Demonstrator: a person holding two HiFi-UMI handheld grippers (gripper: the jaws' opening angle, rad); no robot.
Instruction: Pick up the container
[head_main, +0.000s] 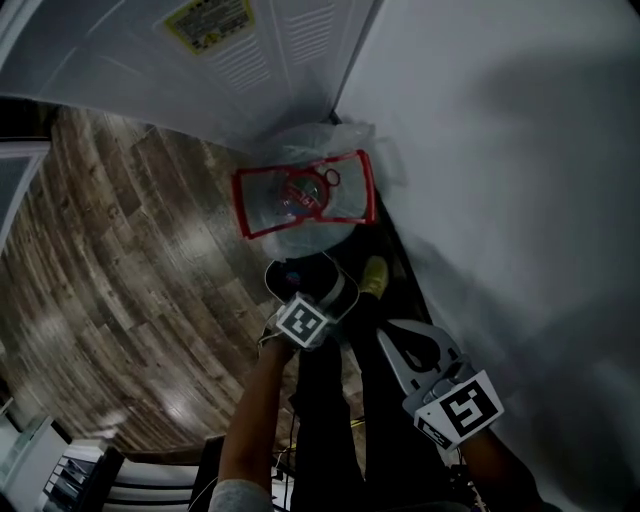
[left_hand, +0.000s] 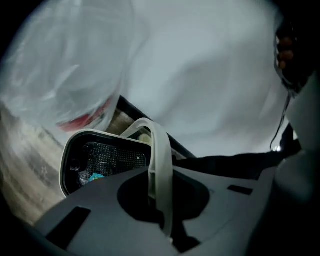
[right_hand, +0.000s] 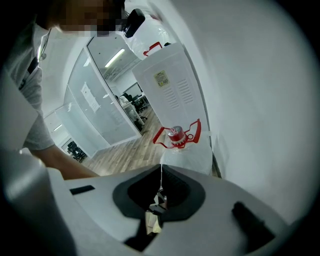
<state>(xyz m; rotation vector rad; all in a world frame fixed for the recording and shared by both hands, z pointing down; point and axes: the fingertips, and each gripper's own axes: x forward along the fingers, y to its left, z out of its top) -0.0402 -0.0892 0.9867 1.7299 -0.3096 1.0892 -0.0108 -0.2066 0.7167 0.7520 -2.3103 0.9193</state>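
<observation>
A black container with a white rim (head_main: 308, 281) hangs over the wooden floor just in front of the bin. My left gripper (head_main: 300, 303) is shut on its white edge (left_hand: 161, 165), which stands upright between the jaws. The dark inside of the container (left_hand: 102, 159) holds a small blue scrap. My right gripper (head_main: 392, 338) hangs to the right beside the wall, jaws (right_hand: 160, 175) shut with nothing in them. It points toward the bin.
A red-framed bin with a clear bag (head_main: 305, 198) stands in the corner, with a red can (right_hand: 175, 133) in its mouth. A white cabinet (head_main: 210, 40) is behind it and a white wall (head_main: 500, 150) on the right. The person's dark legs (head_main: 340, 420) are below.
</observation>
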